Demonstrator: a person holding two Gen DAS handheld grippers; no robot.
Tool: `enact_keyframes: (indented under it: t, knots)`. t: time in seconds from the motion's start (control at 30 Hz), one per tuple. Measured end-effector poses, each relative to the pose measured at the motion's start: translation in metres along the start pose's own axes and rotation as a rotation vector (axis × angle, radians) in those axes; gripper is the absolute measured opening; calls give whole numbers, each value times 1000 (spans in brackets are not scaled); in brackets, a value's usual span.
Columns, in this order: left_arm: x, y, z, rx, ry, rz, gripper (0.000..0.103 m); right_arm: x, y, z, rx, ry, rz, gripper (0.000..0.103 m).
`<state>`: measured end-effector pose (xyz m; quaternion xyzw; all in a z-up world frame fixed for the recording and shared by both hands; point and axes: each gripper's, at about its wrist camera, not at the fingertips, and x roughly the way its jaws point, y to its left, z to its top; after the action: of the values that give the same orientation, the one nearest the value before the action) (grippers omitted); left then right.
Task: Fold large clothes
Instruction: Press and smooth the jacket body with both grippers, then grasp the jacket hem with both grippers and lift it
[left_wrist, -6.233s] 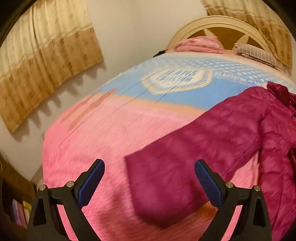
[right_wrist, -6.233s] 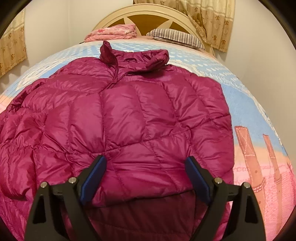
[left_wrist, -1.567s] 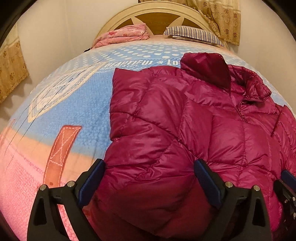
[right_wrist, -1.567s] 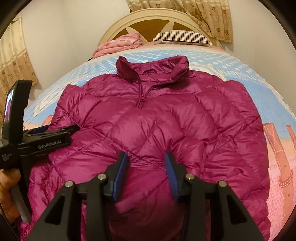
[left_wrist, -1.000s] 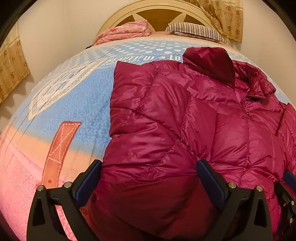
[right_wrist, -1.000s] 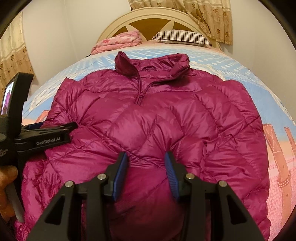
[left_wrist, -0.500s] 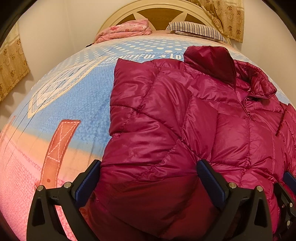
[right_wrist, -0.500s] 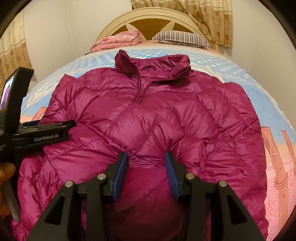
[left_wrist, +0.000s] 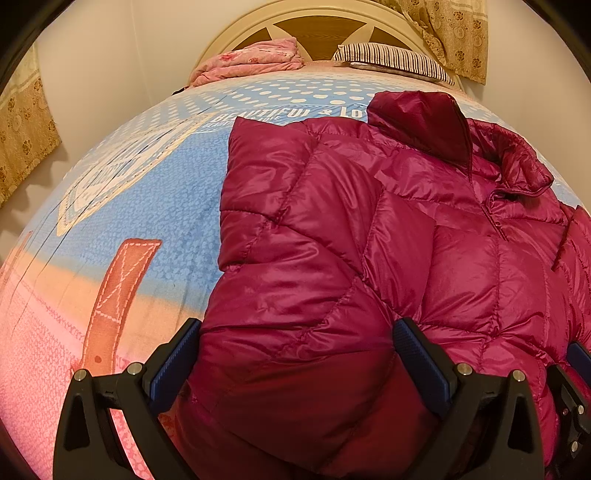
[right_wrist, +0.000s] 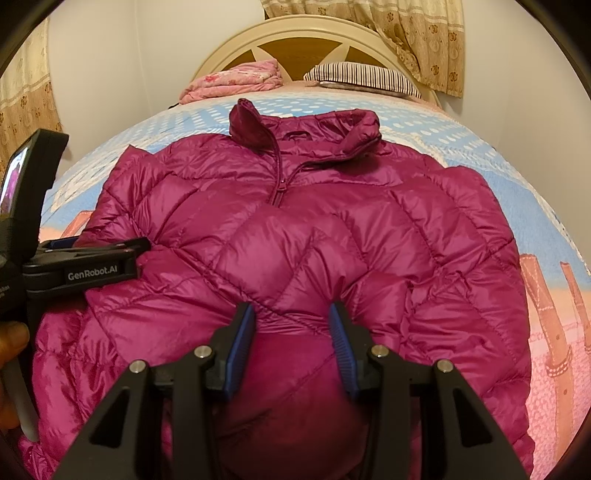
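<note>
Two grippers on magenta puffer jacket (right_wrist: 332, 229), which lies face-up on bed blanket (left_wrist: 155, 206), collar toward headboard (right_wrist: 317, 40). Right gripper (right_wrist: 291, 325): fingers narrowed, pinching bulge of jacket fabric at hem. Left gripper (left_wrist: 295, 350): fingers spread wide, straddling folded sleeve edge; grip not evident.

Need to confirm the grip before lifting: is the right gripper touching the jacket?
Touching. In the right wrist view, the right gripper has both blue pads pressed against a bunched fold of the magenta jacket.
</note>
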<state>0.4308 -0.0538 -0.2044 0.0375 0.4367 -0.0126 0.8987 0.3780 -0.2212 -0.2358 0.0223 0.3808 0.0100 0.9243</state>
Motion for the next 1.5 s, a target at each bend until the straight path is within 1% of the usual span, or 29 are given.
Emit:
enact_keyframes:
  t: [0.2, 0.27, 0.3, 0.33, 0.37, 0.4, 0.47, 0.5, 0.57, 0.63, 0.73, 0.8, 0.9, 0.97, 1.1, 1.17, 1.33, 1.43, 1.47, 1.5]
  knots:
    - [-1, 2, 1, -8, 9, -14, 102, 0, 2, 1, -13, 13, -2, 48]
    - [-6, 4, 3, -3, 16, 0, 102, -1, 4, 1, -21, 17, -5, 48]
    - [-13, 5, 5, -2, 18, 3, 102, -1, 5, 2, -24, 21, 2, 51]
    - [-20, 6, 7, 3, 2, 1, 102, -4, 3, 4, -25, 27, 19, 53]
    - [-32, 8, 10, 8, -30, 0, 102, -9, 1, 7, -21, 34, 39, 58]
    - [-45, 11, 17, 16, -62, -8, 102, -15, -2, 10, -14, 32, 57, 69]
    - [-62, 14, 30, 25, -103, -24, 102, -25, -6, 18, -6, 10, 72, 79]
    - [-69, 15, 40, 35, -117, -22, 102, -30, -10, 24, -7, -4, 72, 79]
    - [-71, 14, 57, 47, -113, -19, 102, -37, -21, 41, -9, -21, 73, 79]
    - [-65, 12, 79, 49, -84, -39, 102, -34, -33, 59, 6, -14, 76, 80]
    - [-51, 0, 106, 71, -77, -32, 102, -22, -54, 87, 33, -10, 60, 80]
    - [-40, -10, 124, 79, -74, -30, 102, -6, -66, 107, 34, -3, 41, 80]
    - [-23, -21, 154, 51, -66, -58, 102, 17, -80, 131, 37, -2, 19, 80]
    - [-11, -30, 171, 50, -59, -58, 102, 30, -92, 145, 48, 4, 19, 80]
    - [24, -50, 199, 51, -10, -72, 102, 55, -104, 175, 58, 15, 29, 80]
    - [40, -58, 207, 60, 17, -87, 102, 64, -106, 186, 50, 13, 27, 80]
    - [76, -79, 214, 129, 39, -35, 102, 93, -102, 207, -1, 34, 23, 80]
    - [90, -83, 212, 134, 44, -53, 102, 108, -99, 212, -38, 55, 9, 80]
    - [91, -84, 211, 143, 44, -53, 101, 111, -99, 212, -46, 57, 5, 79]
    - [92, -86, 210, 154, 39, -54, 97, 116, -99, 213, -59, 60, -8, 79]
